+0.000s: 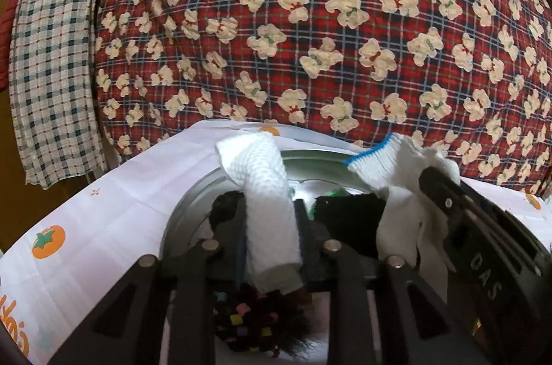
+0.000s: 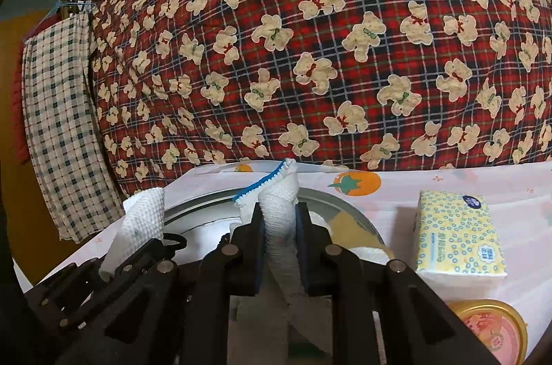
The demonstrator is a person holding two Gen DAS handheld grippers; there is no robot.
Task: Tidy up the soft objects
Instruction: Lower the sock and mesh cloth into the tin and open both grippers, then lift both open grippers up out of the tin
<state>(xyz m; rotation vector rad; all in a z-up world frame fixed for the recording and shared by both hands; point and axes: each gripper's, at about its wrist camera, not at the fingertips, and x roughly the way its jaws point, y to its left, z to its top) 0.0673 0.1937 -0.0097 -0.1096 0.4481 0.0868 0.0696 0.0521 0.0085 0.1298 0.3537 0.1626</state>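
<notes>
My left gripper [image 1: 270,227] is shut on a white waffle-weave cloth [image 1: 262,178], held above a round metal basin [image 1: 186,213]; the cloth also shows in the right wrist view [image 2: 143,216]. My right gripper [image 2: 279,234] is shut on a white knit glove with a blue cuff [image 2: 276,192], also over the basin [image 2: 358,213]. The glove [image 1: 386,165] and right gripper show at the right of the left wrist view. Black fabric [image 1: 352,216] and a dark item with coloured squares [image 1: 248,323] lie in the basin.
The basin stands on a white cloth with orange persimmon prints [image 1: 103,199]. A yellow tissue pack [image 2: 459,234] and a gold-rimmed tin lid [image 2: 490,330] lie to the right. A red plaid bear quilt [image 1: 310,20] and a checked towel [image 1: 51,71] hang behind.
</notes>
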